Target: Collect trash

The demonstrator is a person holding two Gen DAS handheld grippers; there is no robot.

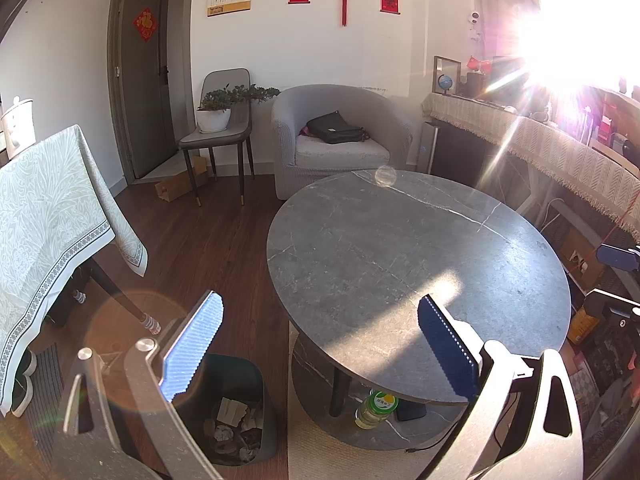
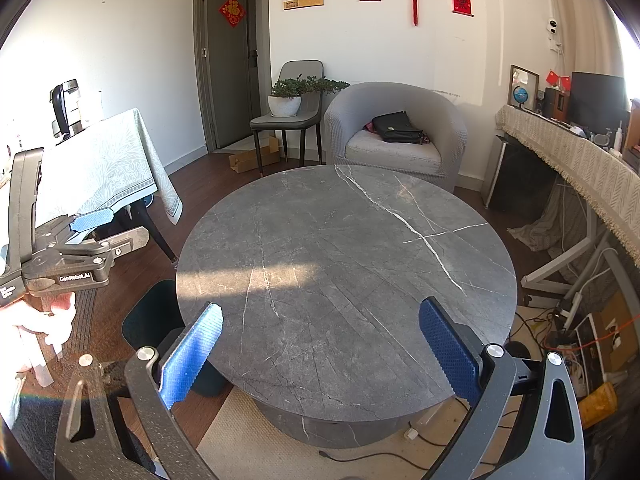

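Both hand-held grippers — left [image 1: 320,344], right [image 2: 320,348] — hang spread and empty. The trash [image 1: 234,430] lies in the bin [image 1: 268,400] beside the round surface [image 1: 400,240], whose top is bare — collection looks finished; next, only a last check.

bin [image 1: 256,376] — partly behind left tool | window side glare-washed, perhaps shelves

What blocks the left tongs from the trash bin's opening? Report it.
Nothing visible does. The left tongs hang open and empty above the trash bin, whose open top shows crumpled paper inside; the round table stands beside it.
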